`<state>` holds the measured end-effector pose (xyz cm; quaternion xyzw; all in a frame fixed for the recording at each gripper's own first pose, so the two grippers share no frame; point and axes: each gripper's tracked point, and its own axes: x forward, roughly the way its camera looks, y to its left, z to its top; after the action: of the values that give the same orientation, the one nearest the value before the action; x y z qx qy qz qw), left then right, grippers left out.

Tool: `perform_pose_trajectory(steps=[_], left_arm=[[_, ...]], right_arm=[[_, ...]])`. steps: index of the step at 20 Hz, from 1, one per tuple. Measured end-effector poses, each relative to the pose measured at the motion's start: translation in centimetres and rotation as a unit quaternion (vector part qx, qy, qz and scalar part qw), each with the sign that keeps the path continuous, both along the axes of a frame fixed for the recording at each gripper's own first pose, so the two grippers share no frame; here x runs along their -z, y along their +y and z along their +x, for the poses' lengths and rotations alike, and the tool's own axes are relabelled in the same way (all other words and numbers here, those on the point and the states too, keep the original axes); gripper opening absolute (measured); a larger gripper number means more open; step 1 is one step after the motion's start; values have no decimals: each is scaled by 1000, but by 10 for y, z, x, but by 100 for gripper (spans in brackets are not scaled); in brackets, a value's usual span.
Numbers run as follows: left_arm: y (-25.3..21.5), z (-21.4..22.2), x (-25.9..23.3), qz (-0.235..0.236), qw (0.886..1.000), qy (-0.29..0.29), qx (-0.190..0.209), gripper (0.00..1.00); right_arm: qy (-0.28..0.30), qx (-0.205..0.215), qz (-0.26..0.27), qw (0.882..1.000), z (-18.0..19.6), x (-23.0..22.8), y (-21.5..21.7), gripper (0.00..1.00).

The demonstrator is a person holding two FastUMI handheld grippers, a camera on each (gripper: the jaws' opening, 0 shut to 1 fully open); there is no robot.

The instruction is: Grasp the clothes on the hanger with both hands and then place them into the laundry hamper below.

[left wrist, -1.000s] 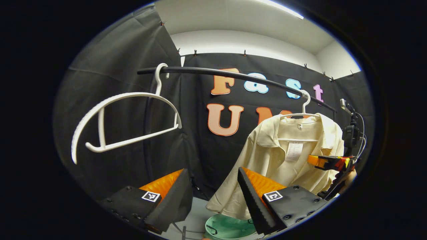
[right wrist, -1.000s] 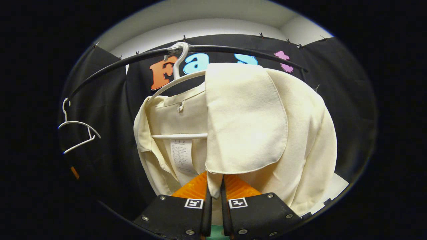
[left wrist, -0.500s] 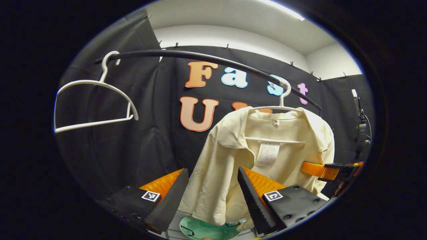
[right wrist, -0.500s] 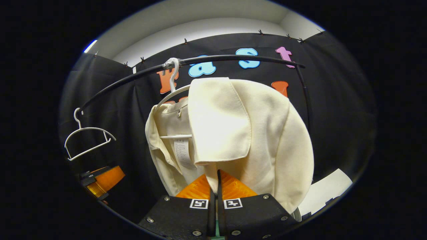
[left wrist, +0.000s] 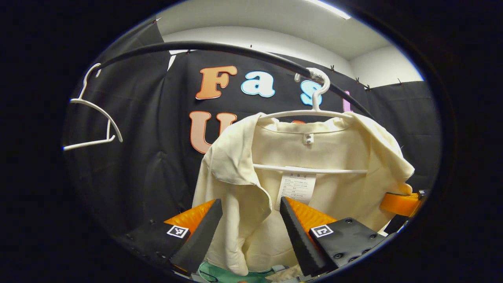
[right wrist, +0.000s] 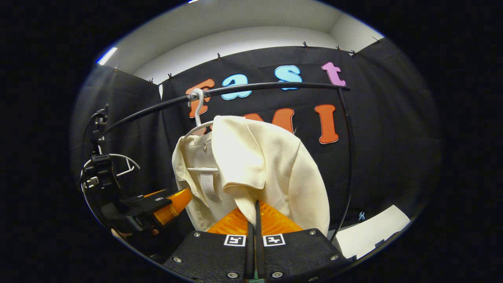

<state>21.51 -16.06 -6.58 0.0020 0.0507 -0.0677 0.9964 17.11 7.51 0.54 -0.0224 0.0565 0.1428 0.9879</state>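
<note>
Two claws work at a cream shirt (left wrist: 314,196) that hangs on a white hanger (left wrist: 314,114) from the black rail (left wrist: 220,49). The left claw (left wrist: 248,232) stands wide, its fingers on either side of the shirt's front edge, not pressing it. The right claw (right wrist: 254,220) is pinched tight on the shirt's other front edge, below the collar. A green hamper (left wrist: 220,275) sits below. An empty hanger (left wrist: 94,122) hangs farther along the rail.
</note>
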Motion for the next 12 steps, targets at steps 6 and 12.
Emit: perform_pose_trajectory(steps=[6, 12], left_arm=[[2, 35, 23, 15, 999, 20, -23, 97], [0, 54, 20, 5, 999, 17, -29, 95]], right_arm=[[-7, -8, 2, 1000, -7, -10, -2, 2], [-7, -14, -1, 1000, -14, -15, -5, 2]])
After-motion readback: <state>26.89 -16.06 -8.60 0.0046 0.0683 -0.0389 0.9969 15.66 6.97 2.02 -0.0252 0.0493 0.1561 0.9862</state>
